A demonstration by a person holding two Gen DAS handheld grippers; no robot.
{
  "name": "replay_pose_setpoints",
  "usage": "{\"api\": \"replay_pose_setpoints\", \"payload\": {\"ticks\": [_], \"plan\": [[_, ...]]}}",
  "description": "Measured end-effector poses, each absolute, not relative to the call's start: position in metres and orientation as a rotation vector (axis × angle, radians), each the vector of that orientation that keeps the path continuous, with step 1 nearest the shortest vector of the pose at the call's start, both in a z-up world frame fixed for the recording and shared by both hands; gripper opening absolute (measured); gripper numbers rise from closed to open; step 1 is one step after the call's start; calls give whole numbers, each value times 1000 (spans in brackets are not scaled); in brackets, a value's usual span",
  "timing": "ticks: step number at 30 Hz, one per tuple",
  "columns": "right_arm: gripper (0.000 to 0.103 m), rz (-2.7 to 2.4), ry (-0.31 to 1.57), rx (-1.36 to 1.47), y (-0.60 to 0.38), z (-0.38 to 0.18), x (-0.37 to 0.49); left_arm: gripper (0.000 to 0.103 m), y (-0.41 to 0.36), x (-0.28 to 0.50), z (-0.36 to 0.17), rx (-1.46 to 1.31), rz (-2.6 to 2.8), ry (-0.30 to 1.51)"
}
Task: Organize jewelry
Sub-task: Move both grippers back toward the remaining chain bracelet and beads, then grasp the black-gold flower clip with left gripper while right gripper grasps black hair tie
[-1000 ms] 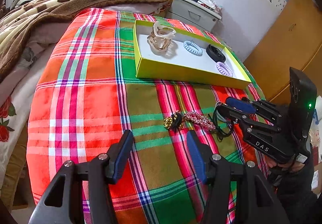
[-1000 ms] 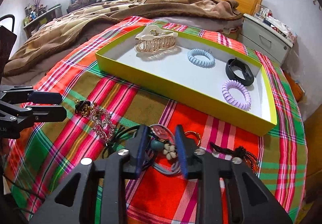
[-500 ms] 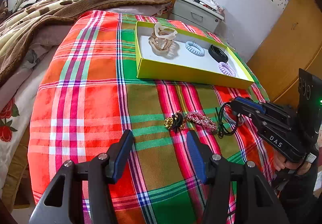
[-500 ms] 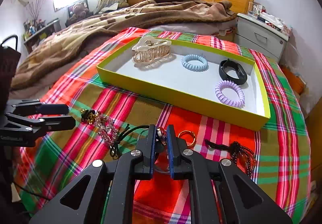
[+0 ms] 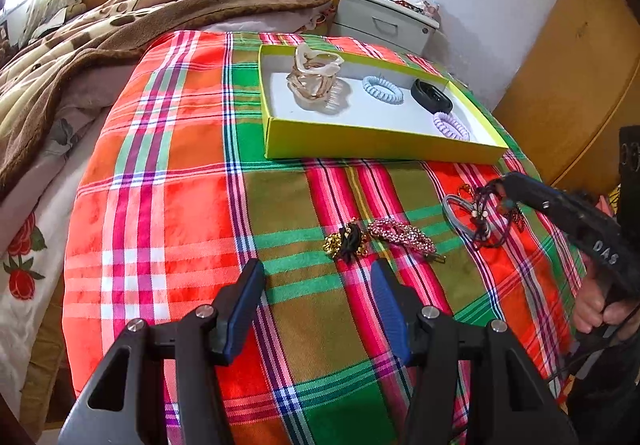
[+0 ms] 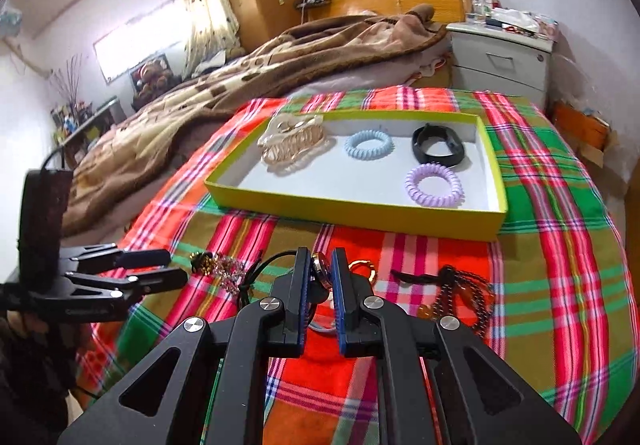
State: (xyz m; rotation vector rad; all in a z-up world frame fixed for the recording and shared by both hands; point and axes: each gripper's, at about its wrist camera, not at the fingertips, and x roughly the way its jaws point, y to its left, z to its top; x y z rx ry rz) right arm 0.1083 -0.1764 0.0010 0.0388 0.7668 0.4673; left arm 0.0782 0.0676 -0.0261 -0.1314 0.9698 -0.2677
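Note:
My right gripper (image 6: 320,257) is shut on the round gold-rimmed charm (image 6: 320,271) of a grey corded hair tie (image 5: 460,215), whose loop and black cords hang down to the plaid cloth. The left wrist view shows this gripper (image 5: 506,181) at the right. My left gripper (image 5: 316,269) stands open and empty just short of a gold-and-black piece (image 5: 346,241) and a pink beaded clip (image 5: 402,235). The yellow-green box (image 6: 352,209) behind holds a beige claw clip (image 6: 292,143), a blue spiral tie (image 6: 369,144), a black band (image 6: 438,145) and a purple spiral tie (image 6: 434,185).
A gold ring (image 6: 362,269) and a dark bead bracelet (image 6: 460,293) lie on the cloth right of my right gripper. A brown blanket (image 6: 280,57) covers the bed behind. A grey nightstand (image 6: 504,61) stands at the back right, with a wooden wardrobe (image 5: 568,57) on the right.
My right gripper closed on the corded hair tie's charm, then rose and rolled, pulling the cords up off the cloth. The left gripper stayed open, nearly in place.

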Motion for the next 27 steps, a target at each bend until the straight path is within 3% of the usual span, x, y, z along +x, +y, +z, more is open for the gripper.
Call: {"api": "replay_pose_setpoints", "payload": {"ticks": [19,27], "plan": [[11,427,716,98,-200,12,94,57,33,97,-29,116,-223,962],[11,422,718,106,-202,11,95,29,23,93,-27,143,-269,950]]}}
